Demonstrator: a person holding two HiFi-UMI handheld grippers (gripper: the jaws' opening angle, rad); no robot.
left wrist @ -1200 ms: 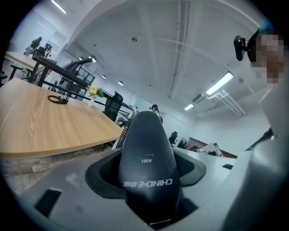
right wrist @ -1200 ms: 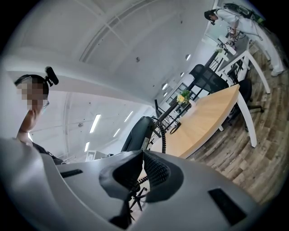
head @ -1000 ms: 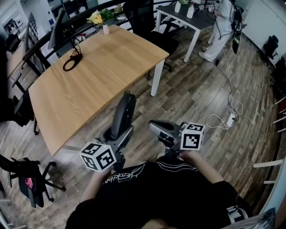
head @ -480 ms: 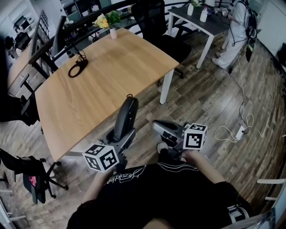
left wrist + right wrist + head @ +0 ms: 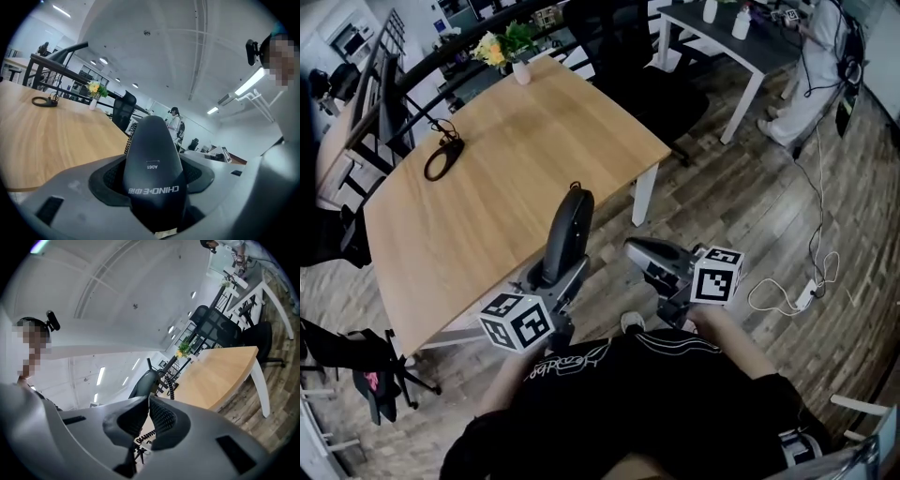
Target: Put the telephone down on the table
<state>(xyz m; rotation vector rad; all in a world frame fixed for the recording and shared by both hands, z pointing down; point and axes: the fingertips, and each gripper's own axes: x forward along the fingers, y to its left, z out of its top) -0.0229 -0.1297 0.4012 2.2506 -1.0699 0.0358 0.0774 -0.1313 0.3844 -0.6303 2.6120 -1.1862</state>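
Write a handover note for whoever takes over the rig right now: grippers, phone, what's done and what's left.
Left gripper: shut on the phone, which it holds upright by the lower end.
Right gripper: shut, empty, beside it.
Table: just ahead. The phone is in the air at its near edge. A cable loop and a vase sit at the far side.
Done: phone in grip, at the table.
Left: lower it onto the wood, open, withdraw.
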